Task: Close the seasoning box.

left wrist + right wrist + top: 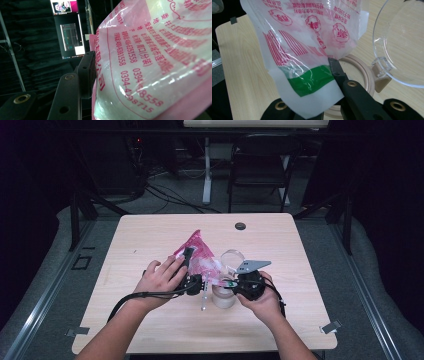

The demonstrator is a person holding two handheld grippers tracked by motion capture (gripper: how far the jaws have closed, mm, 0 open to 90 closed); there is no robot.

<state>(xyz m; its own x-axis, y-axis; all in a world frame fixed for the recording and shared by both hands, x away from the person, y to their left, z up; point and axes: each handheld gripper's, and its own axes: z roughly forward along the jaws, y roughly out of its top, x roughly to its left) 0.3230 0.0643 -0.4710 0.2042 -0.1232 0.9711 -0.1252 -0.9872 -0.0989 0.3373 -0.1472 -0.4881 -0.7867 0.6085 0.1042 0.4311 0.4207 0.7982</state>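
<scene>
So in the high view there's a pink-and-white plastic bag (200,254) sitting around the middle of the wooden table (150,240), tipped up so its pointed corner sticks toward the top of the frame. Both hands come in from the bottom edge. The left gripper (189,265) is at the bag's left side, with one black jaw lying up along the pink film. The right gripper (239,284) is just right of centre, next to a small clear jar (223,296) with a tan rim and a round clear lid (232,257) flipped open behind it.

Left gripper view: the bag (155,57) takes up the whole right half of the frame, white stuff inside and red print all over it. One black jaw (86,75) stands left of centre, pressed right against the bulging film. The other jaw is hidden behind the bag, so the bag sits between the two and the claw is clamped onto it, jaws held partway apart by the fat pouch.

Right gripper view: the bag's lower end (309,75), with a green band and a white edge, hangs in the centre and lower left of the frame, right over the jar mouth (359,72). One black jaw runs up from the bottom right and its tip lies on the film at the green band. The other jaw is under the bag. This claw is pinched tight on that thin bottom edge. The open lid (402,42) fills the upper right corner.
</scene>
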